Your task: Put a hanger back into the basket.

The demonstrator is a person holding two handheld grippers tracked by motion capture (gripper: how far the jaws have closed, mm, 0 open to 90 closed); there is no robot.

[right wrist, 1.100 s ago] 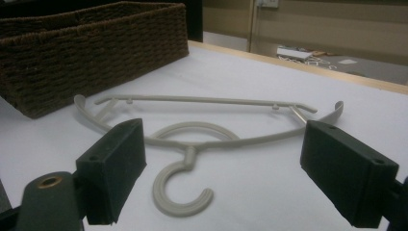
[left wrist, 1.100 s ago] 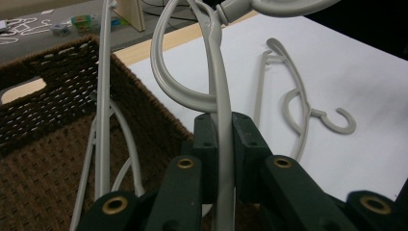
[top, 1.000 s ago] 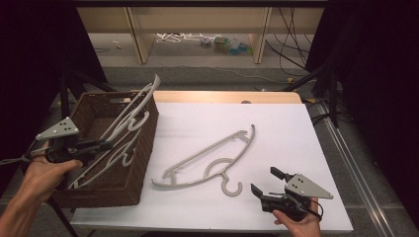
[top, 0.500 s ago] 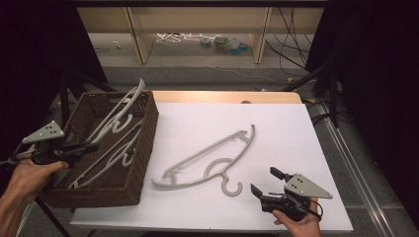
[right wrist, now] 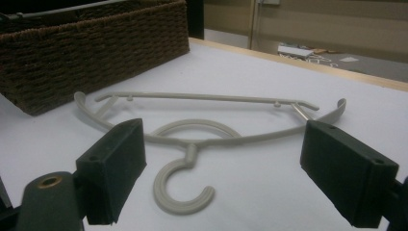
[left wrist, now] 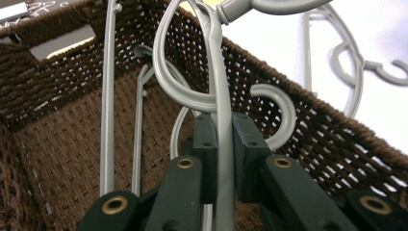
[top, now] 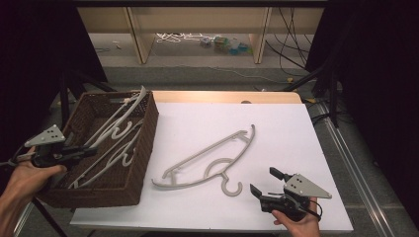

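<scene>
a white table (top: 276, 128) is standing in a dark room, with a pale wooden shelf unit at twelve o'clock behind it and loose cables on the floor. a brown wicker basket (top: 146, 148) is sitting at the table's nine o'clock edge, holding several grey hangers.

since a second ago, the left gripper (top: 84, 151) has been sinking toward the basket's near left corner. the held hanger (left wrist: 222, 130), which was sticking up above the rim, is now lying lower among the others. the right gripper (top: 264, 181) is staying where it was, at about five o'clock on the table.

the left jaws are pinching the thin bar of that hanger, pads pressed on both sides. the right jaws are standing wide apart with nothing between them, facing a loose hanger (top: 212, 158) that is lying flat near the middle of the table, hook toward six o'clock, apart from the gripper.

in the left gripper view the held bar is running out of frame top and bottom, and the hangers in the basket are overlapping, so it is hard to tell them apart or count them. the left forearm is being cut off at the lower left corner.
</scene>
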